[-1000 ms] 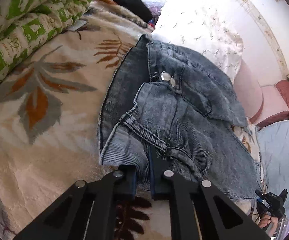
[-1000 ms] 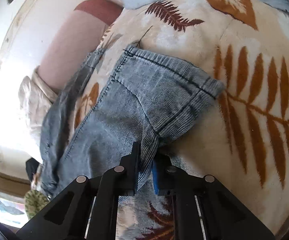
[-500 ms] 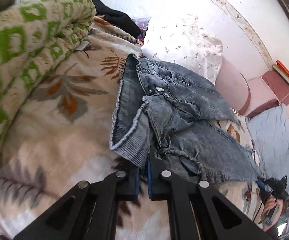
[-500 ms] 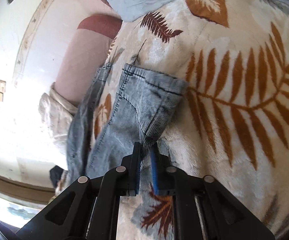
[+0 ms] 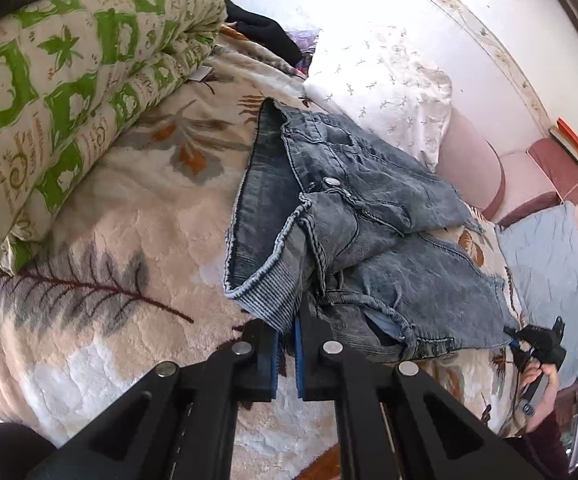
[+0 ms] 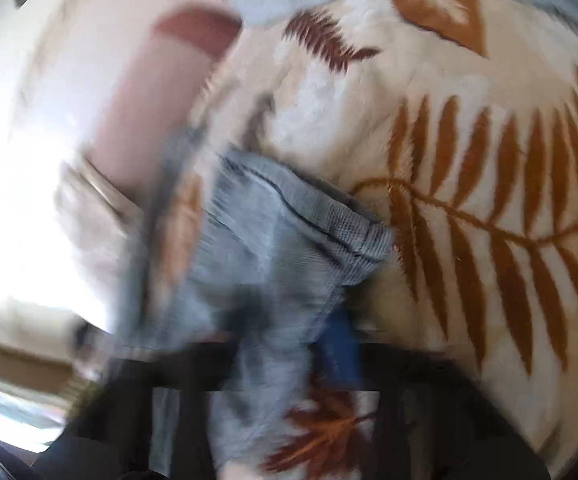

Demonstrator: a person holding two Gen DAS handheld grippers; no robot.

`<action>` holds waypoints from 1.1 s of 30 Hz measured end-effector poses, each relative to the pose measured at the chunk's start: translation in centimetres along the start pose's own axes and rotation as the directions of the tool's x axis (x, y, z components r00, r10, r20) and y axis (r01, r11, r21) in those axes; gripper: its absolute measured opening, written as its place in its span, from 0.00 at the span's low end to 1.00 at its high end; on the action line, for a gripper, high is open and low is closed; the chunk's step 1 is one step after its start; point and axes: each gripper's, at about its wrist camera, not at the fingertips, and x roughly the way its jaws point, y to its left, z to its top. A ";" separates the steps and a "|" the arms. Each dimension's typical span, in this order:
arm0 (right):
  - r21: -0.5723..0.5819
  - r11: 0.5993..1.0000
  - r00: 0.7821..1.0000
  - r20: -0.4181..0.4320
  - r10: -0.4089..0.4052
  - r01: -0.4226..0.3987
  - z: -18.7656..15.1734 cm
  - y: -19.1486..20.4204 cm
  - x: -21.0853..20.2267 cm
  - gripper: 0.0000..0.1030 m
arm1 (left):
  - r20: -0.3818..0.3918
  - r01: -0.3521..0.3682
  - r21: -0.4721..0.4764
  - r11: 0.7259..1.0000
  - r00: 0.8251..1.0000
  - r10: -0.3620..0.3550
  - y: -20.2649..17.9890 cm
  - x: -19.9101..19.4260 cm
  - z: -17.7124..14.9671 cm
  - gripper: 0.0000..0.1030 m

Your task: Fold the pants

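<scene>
Both grippers pinch pants (image 5: 341,216): left gripper (image 5: 287,334), right gripper (image 6: 285,340) blurred; quilt (image 5: 49,92) beside.

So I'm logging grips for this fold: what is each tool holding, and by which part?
Left tool pinches the denim pants at the ribbed waistband edge. Right tool is blurred; it seems shut on the leg hem.

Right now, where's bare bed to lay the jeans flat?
Free: leaf-print blanket between the green quilt roll and the jeans, and the fern patch right of the hem. Crowded: white pillow and blue cloth beyond.
</scene>
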 end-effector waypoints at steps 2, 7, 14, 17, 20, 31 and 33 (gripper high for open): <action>0.001 1.000 1.000 0.025 0.006 -0.006 -0.4 0.0 -0.6 0.09 | 0.012 0.006 -0.004 1.000 1.000 -0.006 0.2 -0.6 -0.2 0.07; 0.045 0.998 0.998 0.060 0.036 -0.039 -1.7 -1.7 -4.2 0.09 | 0.025 0.013 -0.019 1.000 1.000 -0.013 0.8 -2.4 -0.6 0.07; 0.076 0.997 0.999 0.051 -0.001 -0.003 -4.5 -4.3 -7.6 0.09 | -0.018 -0.011 0.012 1.000 1.000 0.011 1.9 -5.7 -4.3 0.08; 0.054 0.997 0.998 -0.006 -0.062 0.063 -5.5 -5.4 -7.2 0.09 | -0.115 -0.060 -0.035 0.998 0.992 0.055 3.5 -3.7 -5.4 0.18; 0.043 0.995 0.995 -0.049 -0.085 0.087 -4.8 -4.9 -7.0 0.16 | -0.181 -0.089 -0.121 0.989 0.981 0.066 5.2 -3.3 -5.4 0.30; -0.148 0.989 1.000 -0.021 0.002 -0.005 -0.4 1.6 -14.0 0.50 | 0.179 -0.201 0.118 0.972 0.968 0.178 -0.1 -10.6 5.5 0.55; -0.230 0.973 1.000 0.022 0.012 -0.007 1.1 5.3 -12.7 0.52 | 0.168 -0.188 0.119 0.975 0.972 0.167 -0.5 -8.1 7.7 0.55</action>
